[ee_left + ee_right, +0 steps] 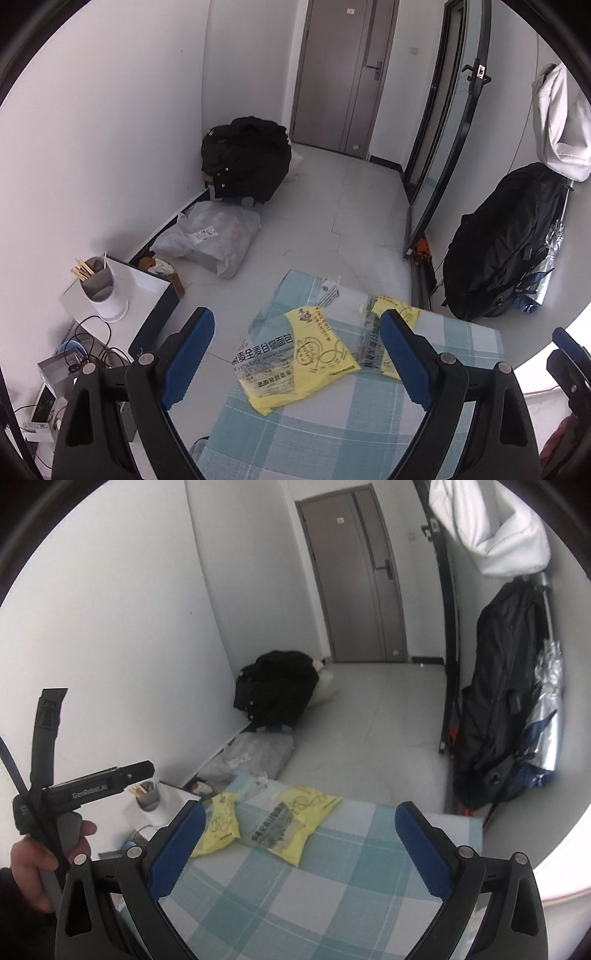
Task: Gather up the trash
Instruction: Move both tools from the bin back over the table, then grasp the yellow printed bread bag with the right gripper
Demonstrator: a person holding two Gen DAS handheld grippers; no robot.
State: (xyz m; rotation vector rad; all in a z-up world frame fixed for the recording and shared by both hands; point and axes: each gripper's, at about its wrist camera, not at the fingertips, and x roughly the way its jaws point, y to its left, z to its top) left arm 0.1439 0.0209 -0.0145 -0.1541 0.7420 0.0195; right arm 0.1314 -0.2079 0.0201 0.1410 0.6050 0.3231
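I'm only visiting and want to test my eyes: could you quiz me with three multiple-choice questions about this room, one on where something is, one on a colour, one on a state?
1. Where do the wrappers lie?
A. on the checked cloth
B. on the floor
C. in the cup

2. What colour are they mainly?
A. red
B. yellow
C. green

3. How does the left gripper stand?
A. shut on a wrapper
B. open, holding nothing
C. shut, holding nothing

Answers: 1 A, both rest on the cloth. 2 B, yellow with clear printed parts. 3 B, its blue pads stand wide apart above the wrappers.
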